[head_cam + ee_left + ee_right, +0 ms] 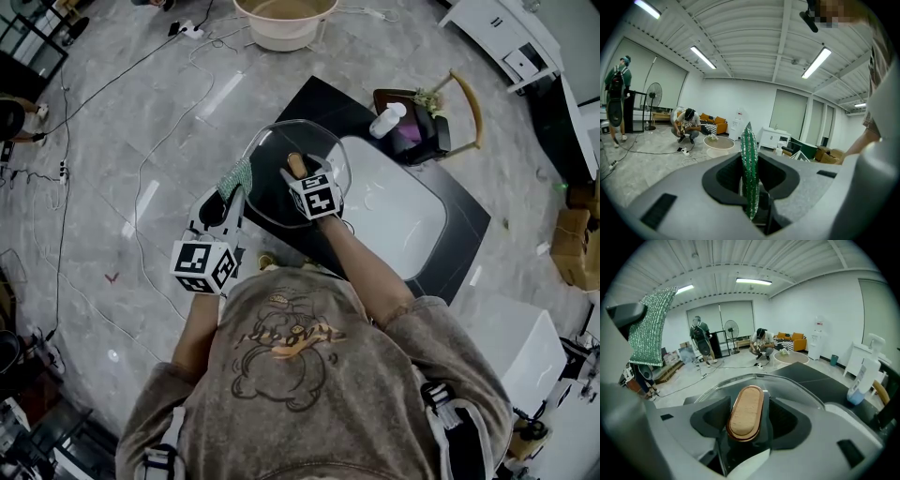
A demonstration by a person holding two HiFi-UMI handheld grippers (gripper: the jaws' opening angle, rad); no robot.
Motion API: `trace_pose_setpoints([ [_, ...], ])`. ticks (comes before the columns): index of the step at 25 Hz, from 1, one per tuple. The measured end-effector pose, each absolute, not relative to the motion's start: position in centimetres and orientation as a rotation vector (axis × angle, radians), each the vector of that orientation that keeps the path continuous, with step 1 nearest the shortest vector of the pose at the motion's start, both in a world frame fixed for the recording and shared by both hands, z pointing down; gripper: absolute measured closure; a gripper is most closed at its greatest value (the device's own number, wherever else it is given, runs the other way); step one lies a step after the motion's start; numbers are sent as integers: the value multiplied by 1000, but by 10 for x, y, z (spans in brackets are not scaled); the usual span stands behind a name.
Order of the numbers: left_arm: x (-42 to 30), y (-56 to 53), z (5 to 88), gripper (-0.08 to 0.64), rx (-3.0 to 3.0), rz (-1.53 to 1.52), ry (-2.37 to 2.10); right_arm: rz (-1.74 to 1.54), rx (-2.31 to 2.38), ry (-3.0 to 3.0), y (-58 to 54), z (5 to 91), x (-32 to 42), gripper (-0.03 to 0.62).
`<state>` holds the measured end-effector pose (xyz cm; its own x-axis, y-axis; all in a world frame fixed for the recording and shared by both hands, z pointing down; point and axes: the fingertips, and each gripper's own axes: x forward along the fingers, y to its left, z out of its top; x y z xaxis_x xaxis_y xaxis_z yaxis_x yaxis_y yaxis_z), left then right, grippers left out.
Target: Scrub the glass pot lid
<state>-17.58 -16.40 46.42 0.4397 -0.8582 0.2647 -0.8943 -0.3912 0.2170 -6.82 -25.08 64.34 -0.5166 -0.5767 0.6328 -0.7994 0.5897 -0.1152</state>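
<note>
You have the glass pot lid (274, 150) lifted in the air just left of the white sink (403, 225), over the near edge of the black worktop (469, 230). Your right gripper (298, 173) is clamped on the lid's wooden handle (746, 413), jaws pinched on its two long sides, and the clear dome curves away behind them. Your left gripper (234, 192) has its jaws drawn narrow on a green scrub cloth (749, 164), which stands edge-on between them. In the head view the cloth sits at the lid's rim on the side away from the sink, though I cannot tell whether it touches the glass. To scrub well, turn your left wrist so the flat of the cloth meets the glass, not its thin edge. Work in overlapping arcs from the rim in towards the handle. You hold the lid by one point only, so it will likely try to pivot under pressure. Push gently, brace against the stroke with your right arm, and turn the lid to bring fresh glass to the cloth. Shifting it over the sink would let any drips fall into the basin. The sink itself looks empty; I can make out no water in it. Just beyond the sink a dark caddy (422, 136) holds something purple and a pale sprig, with a white pump bottle (386, 119) at its side. Farther beyond, on the floor, stands a beige tub (284, 21), and I can make out nothing inside it.
</note>
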Motion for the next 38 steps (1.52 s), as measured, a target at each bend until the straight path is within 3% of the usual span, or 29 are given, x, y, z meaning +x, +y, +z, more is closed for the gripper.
trace_pose_setpoints([
  [5, -180, -171, 464, 474, 2369, 154, -1493, 537, 1101, -2222, -253, 649, -65, 342],
  [7, -180, -174, 463, 474, 2369, 154, -1491, 520, 1095, -2221, -254, 648, -66, 380],
  [24, -189, -169, 460, 474, 2358, 113, -1493, 548, 1154, -2155, -250, 645, -49, 410],
  [38, -189, -158, 438, 474, 2375, 54, -1548, 507, 1252, -2365, -205, 546, -14, 410],
])
